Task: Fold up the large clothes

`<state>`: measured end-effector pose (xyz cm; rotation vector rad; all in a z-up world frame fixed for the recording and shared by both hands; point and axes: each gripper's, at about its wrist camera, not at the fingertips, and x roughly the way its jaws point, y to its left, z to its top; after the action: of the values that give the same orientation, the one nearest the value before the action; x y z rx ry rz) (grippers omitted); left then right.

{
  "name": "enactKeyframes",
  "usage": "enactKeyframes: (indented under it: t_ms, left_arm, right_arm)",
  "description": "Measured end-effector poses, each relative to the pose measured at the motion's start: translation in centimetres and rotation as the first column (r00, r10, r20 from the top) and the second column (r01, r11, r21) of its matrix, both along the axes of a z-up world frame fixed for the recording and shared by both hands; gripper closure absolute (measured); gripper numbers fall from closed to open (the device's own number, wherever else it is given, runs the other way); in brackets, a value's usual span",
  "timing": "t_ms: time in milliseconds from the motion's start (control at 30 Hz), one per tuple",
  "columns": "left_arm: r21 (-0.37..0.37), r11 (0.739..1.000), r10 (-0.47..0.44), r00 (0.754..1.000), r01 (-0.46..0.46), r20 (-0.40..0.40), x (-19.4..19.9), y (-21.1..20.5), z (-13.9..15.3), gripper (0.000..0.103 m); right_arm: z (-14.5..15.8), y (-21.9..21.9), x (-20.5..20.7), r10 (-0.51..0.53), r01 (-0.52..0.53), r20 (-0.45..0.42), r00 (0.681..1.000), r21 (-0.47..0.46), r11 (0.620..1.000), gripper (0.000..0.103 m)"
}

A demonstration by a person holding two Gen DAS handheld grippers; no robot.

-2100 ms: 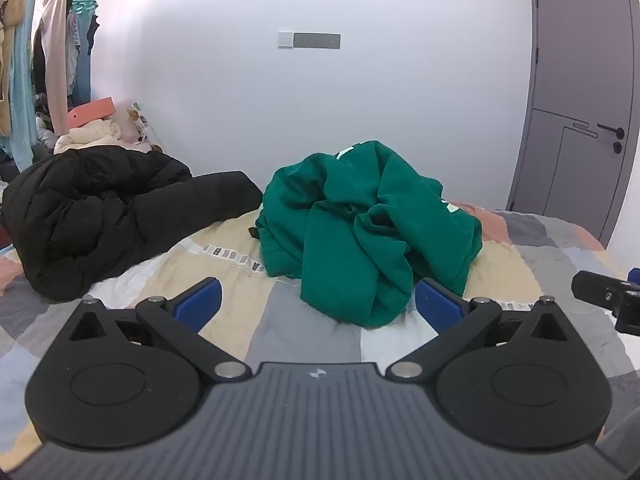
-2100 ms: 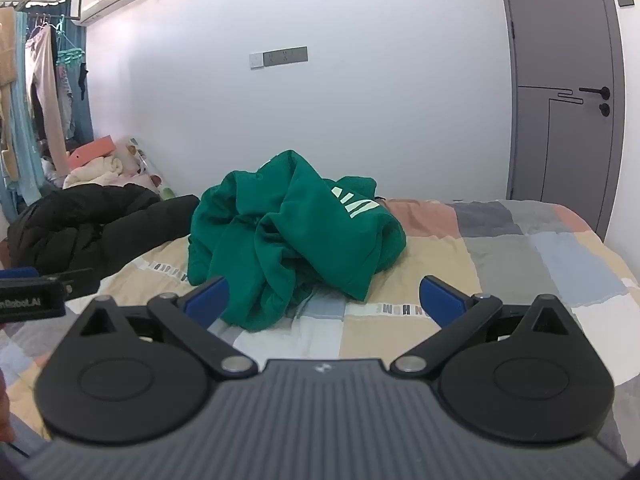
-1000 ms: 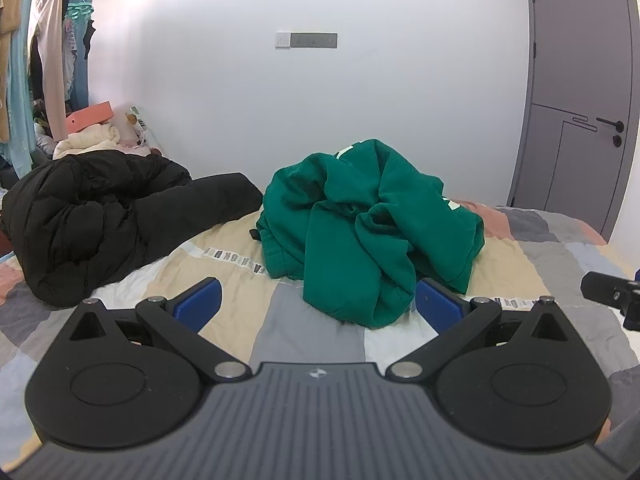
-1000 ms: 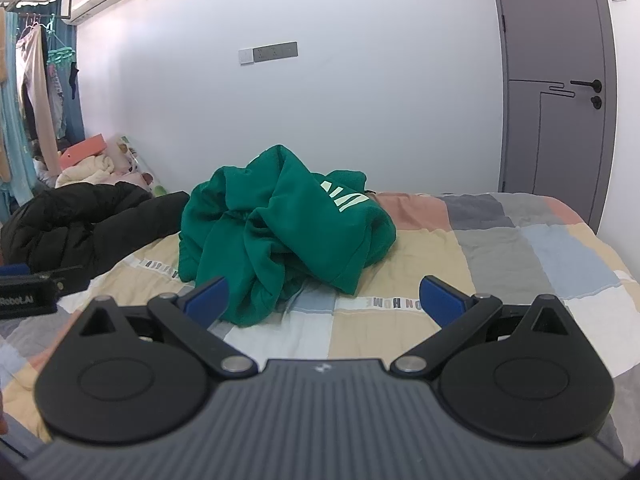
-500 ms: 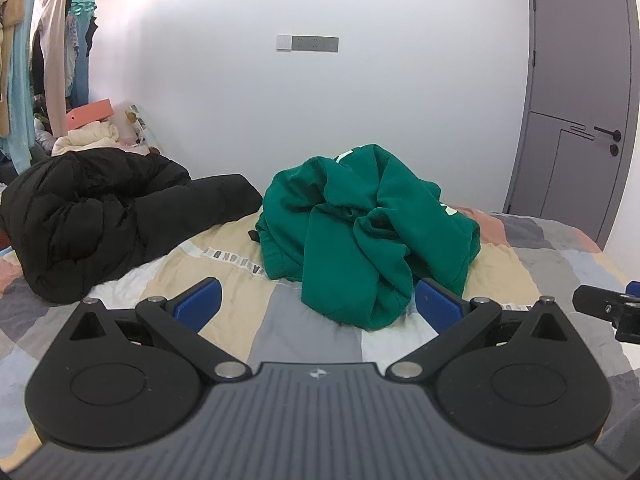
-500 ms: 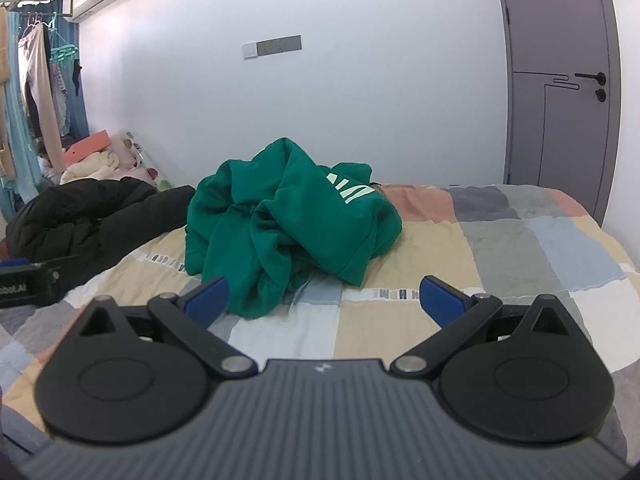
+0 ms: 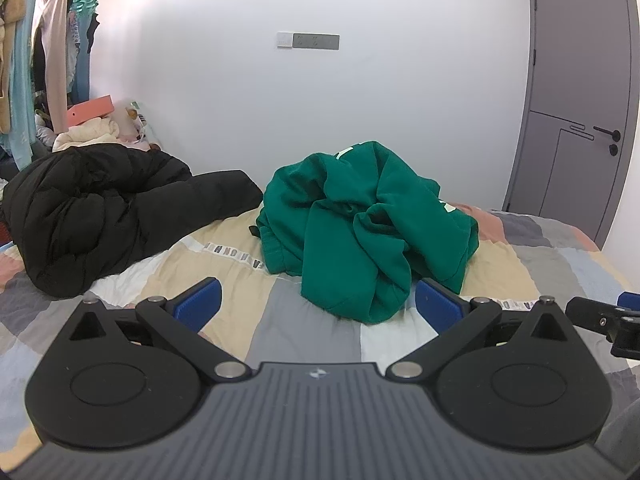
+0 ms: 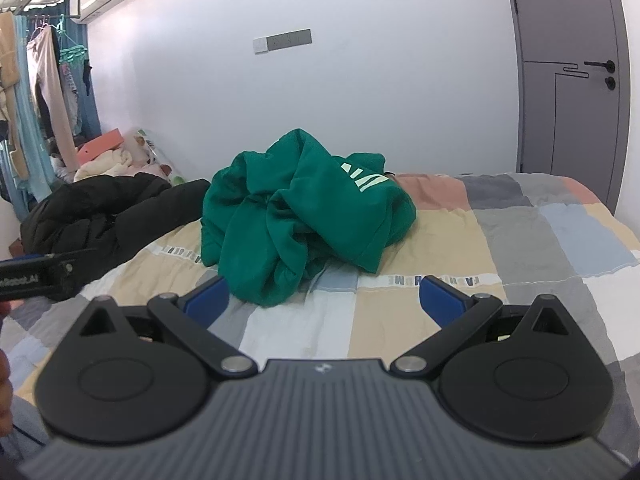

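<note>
At the far left of the bed, a black padded jacket lies bundled up, well apart from both tools and best left alone for now. To its right, near the middle of the patchwork cover, sits the green sweatshirt, crumpled into a heap with a sleeve or hem lobe drooping toward the near side; pale lettering shows on its upper right in the right wrist view.

The left gripper hovers short of the heap with its blue pads spread wide and nothing between them. The right gripper is likewise wide open and empty, its left pad just beside the drooping green lobe, though contact cannot be told.

The step in hand looks to be the first reach, before any fold can begin. To do it well, each tool should take a different edge of the sweatshirt, not a thick wad: the left one a hem or shoulder on the heap's left side, the right one the edge under the lettering. Pinching a single layer would let the garment be lifted and shaken flat. Grabbing the bedcover along with the cloth is the likely slip, so the pads should close above the cover.
</note>
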<state>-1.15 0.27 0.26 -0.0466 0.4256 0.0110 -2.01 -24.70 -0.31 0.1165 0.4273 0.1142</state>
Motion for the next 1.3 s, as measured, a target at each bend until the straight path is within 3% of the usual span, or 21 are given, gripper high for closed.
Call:
enactKeyframes:
  t_ms: [900,1300]
  left_arm:
    - [-0.026,1.000,-0.006,1.000,0.006,0.009,-0.3,1.0,0.9,0.000]
    - [-0.018,1.000,-0.008,1.000,0.008,0.009,2.4,1.8,0.8,0.000]
  right_arm:
    - [0.0,0.6,-0.1,0.021,-0.021,-0.009,1.000,0.024,0.999,0.000]
    - [0.2,0.9,1.5,0.038,-0.037,-0.017,0.999,0.055,0.998,0.000]
